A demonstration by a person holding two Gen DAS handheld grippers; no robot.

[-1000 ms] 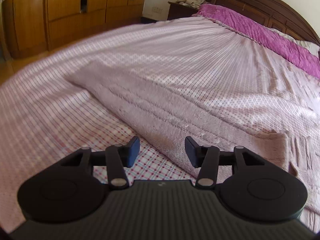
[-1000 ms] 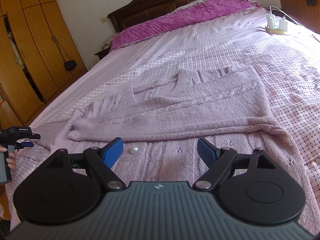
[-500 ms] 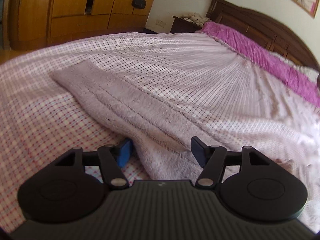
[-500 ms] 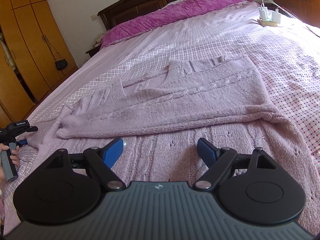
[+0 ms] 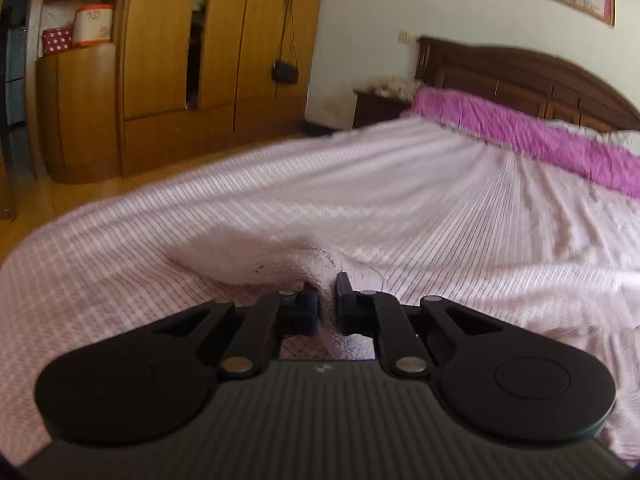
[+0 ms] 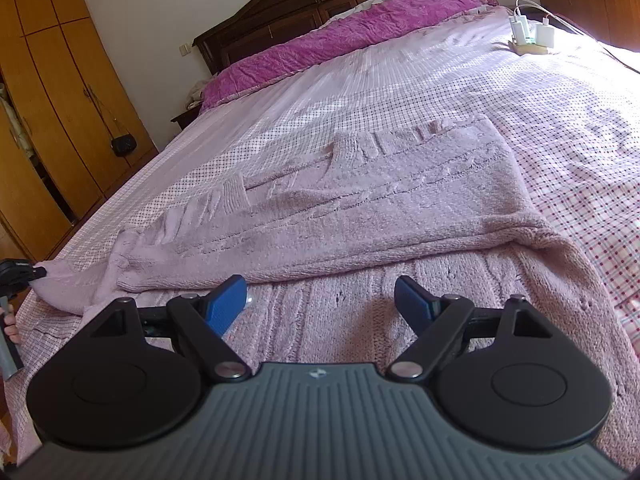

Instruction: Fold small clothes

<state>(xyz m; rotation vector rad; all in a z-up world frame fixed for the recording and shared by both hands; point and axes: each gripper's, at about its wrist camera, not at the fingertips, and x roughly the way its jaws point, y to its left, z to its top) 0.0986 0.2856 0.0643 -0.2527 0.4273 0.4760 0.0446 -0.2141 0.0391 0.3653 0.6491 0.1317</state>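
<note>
One fuzzy pink cable-knit sweater [image 6: 360, 208] lay partly folded on the bed [image 6: 560, 128], left gripper [image 5: 328, 300] clamped on its end, right gripper [image 6: 320, 304] jaws apart.

whole left wrist view smearing with motion blur, fuzzy lilac knitted sweater [image 5: 280, 260] disappearing between the clamped fingers, person's hand [image 6: 10, 326] getting chopped by the right view's edge, white chargers [image 6: 532, 34] looking too tiny to identify

A bed [image 6: 580, 152] with a checked pink sheet carries a pink sweater [image 6: 360, 200] spread across its middle. At one o'clock lie white chargers [image 6: 532, 36]; at twelve o'clock, along the headboard, a magenta cover [image 6: 340, 44].
</note>
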